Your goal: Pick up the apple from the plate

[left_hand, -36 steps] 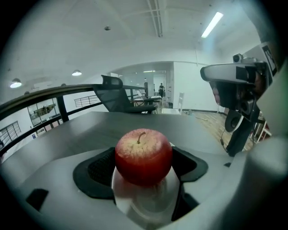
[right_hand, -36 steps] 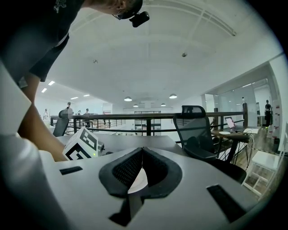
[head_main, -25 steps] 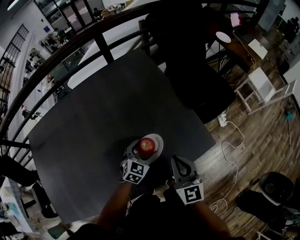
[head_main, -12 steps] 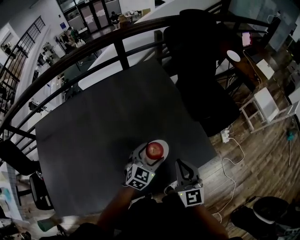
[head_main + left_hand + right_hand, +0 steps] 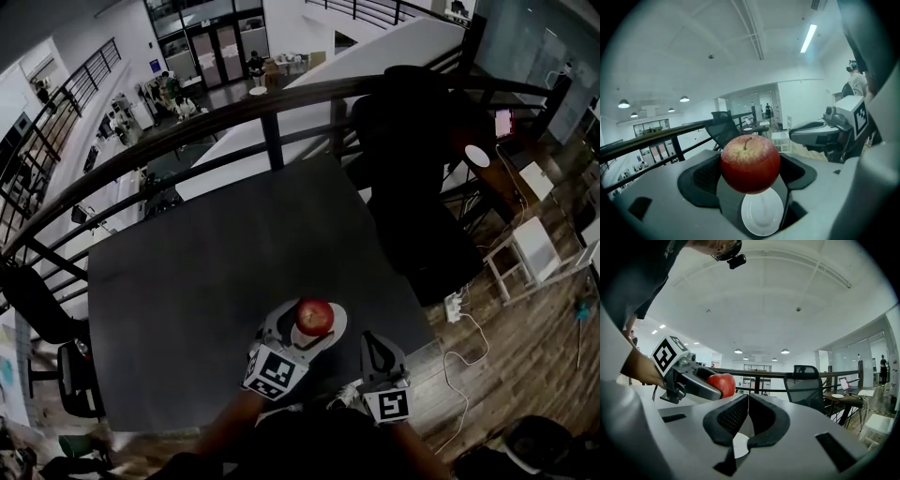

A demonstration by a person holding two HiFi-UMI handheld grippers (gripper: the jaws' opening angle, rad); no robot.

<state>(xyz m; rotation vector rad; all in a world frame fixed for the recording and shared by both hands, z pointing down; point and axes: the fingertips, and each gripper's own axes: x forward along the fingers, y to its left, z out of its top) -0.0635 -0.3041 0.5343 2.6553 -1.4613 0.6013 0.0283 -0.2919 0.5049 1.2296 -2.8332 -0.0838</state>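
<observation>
Apple, head view: state location.

Pinched in the left tongs, directly over the white plate, at the near edge of the dark counter. The right tongs sit just beside the plate, on its right.

Left gripper view: confirm the grip.

Both pads press against the apple's sides, stem up. The plate shows below the fruit, in the gap between the jaws, and the apple appears clear of it. The right tongs lie off to the right, pointing in toward the apple.

Right gripper view: state of the right tongs?

Jaws pressed together, pads meeting, nothing between them. A sliver of the plate shows through the opening beneath the pads. At upper left, the left tongs hold the apple above the counter surface. A black railing and an office chair stand beyond.
</observation>
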